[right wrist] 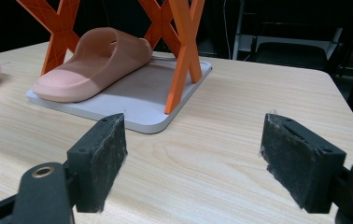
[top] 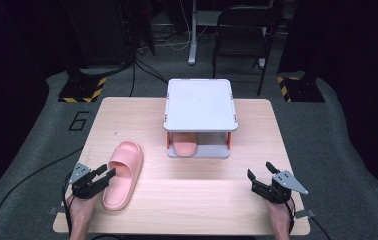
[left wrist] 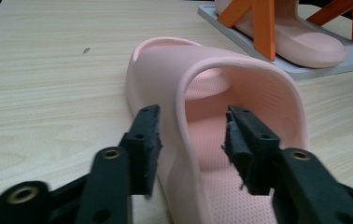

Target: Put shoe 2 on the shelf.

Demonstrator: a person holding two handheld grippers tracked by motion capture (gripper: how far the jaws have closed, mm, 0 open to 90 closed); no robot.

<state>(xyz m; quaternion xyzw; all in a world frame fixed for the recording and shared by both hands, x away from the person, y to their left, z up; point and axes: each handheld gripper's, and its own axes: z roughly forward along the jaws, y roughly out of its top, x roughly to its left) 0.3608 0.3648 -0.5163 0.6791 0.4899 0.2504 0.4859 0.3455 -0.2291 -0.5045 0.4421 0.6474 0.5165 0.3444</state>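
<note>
The left gripper (top: 98, 178) is held low at the near left of the table (top: 187, 200), its hand (top: 79, 212) entering from the bottom edge and cut off there. Its fingers (left wrist: 144, 140) are pointed forward and slightly toward the middle, and are set astride the side wall of the pink slipper (top: 123, 175): one finger is placed outside the wall, the other inside, under the strap. A small gap can be made out between the inner finger and the wall; whether the outer pad presses the wall cannot be told, as that finger is blurred. The fingers are at a middling spread, not clamped.

The slipper is laid flat on the table at the near left, heel toward the person, toe pointing toward the rack (top: 200, 117).

The right gripper (top: 263, 182) is held low at the near right, well apart from the slipper, fingers (right wrist: 100, 158) spread wide with nothing between them, only bare table.

A second slipper (top: 184, 147) is seen on the lower shelf of the grey rack with orange legs; in the high view most of it is hidden under the top plate.
</note>
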